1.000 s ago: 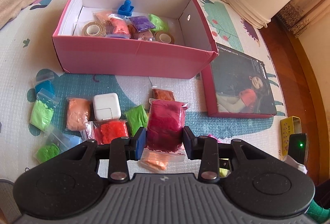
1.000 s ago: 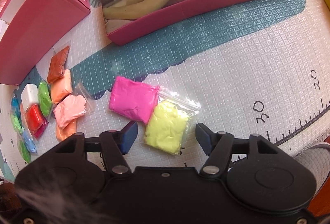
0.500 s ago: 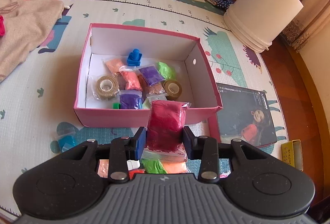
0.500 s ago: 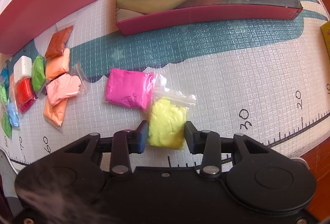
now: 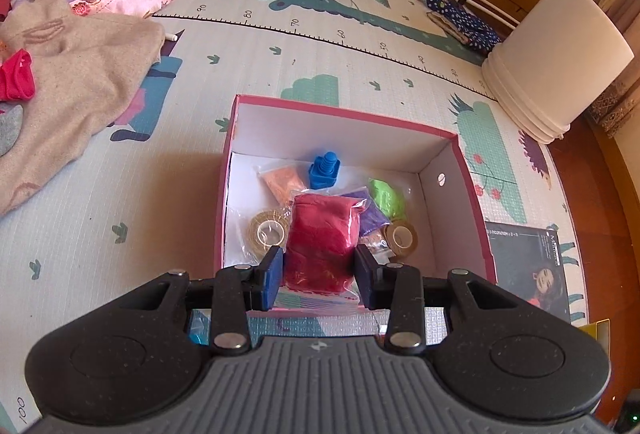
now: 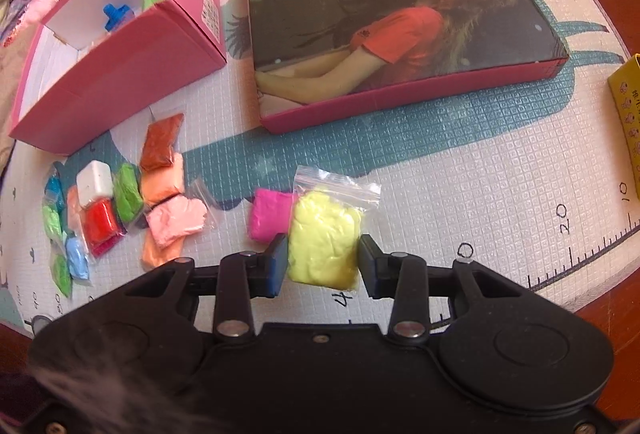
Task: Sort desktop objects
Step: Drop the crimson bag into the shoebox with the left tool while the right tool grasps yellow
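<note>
My left gripper [image 5: 316,276] is shut on a dark red clay bag [image 5: 322,240] and holds it above the open pink box [image 5: 472,202]. The box holds a blue bolt [image 5: 324,170], two tape rolls [image 5: 268,230], and green, purple and orange clay bags. My right gripper [image 6: 323,266] is shut on a yellow clay bag [image 6: 324,234], lifted just off the mat. A magenta bag [image 6: 270,214] lies to its left. The pink box [image 6: 120,74] stands at the far left of the right wrist view.
A cluster of clay bags and a white charger [image 6: 94,180] lies on the play mat left of my right gripper. The box lid [image 6: 400,22] with a woman's photo lies ahead. A yellow tin [image 6: 628,114] is at the right. Clothes [image 5: 72,74] and a white bucket [image 5: 560,62] lie beyond.
My left gripper has risen with the red bag and moved over the box. My right gripper closed on the yellow bag and lifted it.
</note>
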`<state>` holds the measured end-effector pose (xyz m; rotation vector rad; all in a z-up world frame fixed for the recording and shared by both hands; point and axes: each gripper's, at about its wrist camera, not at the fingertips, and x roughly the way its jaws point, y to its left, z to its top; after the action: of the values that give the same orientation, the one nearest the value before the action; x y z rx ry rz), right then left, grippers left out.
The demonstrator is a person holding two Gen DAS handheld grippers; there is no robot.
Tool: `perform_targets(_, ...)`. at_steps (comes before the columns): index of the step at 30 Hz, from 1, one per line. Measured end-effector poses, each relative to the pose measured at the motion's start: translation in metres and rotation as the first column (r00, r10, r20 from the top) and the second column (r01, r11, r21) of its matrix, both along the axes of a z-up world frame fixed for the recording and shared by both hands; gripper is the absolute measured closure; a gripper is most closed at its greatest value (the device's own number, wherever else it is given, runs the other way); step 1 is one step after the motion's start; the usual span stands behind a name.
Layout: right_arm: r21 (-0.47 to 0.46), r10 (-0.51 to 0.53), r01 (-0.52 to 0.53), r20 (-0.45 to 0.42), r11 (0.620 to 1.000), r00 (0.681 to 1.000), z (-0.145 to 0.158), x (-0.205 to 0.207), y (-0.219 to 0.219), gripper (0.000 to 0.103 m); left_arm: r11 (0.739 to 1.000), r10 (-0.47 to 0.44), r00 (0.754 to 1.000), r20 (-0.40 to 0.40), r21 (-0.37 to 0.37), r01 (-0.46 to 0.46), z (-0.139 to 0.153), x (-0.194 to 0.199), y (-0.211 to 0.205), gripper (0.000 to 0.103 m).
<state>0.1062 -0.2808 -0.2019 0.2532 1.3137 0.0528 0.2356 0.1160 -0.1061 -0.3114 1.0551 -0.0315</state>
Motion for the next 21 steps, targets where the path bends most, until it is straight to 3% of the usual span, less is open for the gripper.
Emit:
perform_targets(11,0.092,0.005,-0.016,0.125,0.996,0.992,0.04,0.03,0.018,0.066,1.0,0.026,0.996,-0.085,-0.006,-0.027,-0.057,0.038,0.01,0.066)
perform_targets(17,0.11,0.028,-0.044,0.141,0.993,0.99,0.042,0.038,0.029,0.066,1.0,0.009,0.99,-0.141,0.03,-0.004,-0.085,0.046,0.009,0.066)
perform_targets(21,0.125,0.031,-0.049,0.146,0.991,0.989,0.043,0.041,0.033,0.066,0.997,-0.03,0.99,-0.136,0.061,0.038,-0.087,0.051,0.0,0.066)
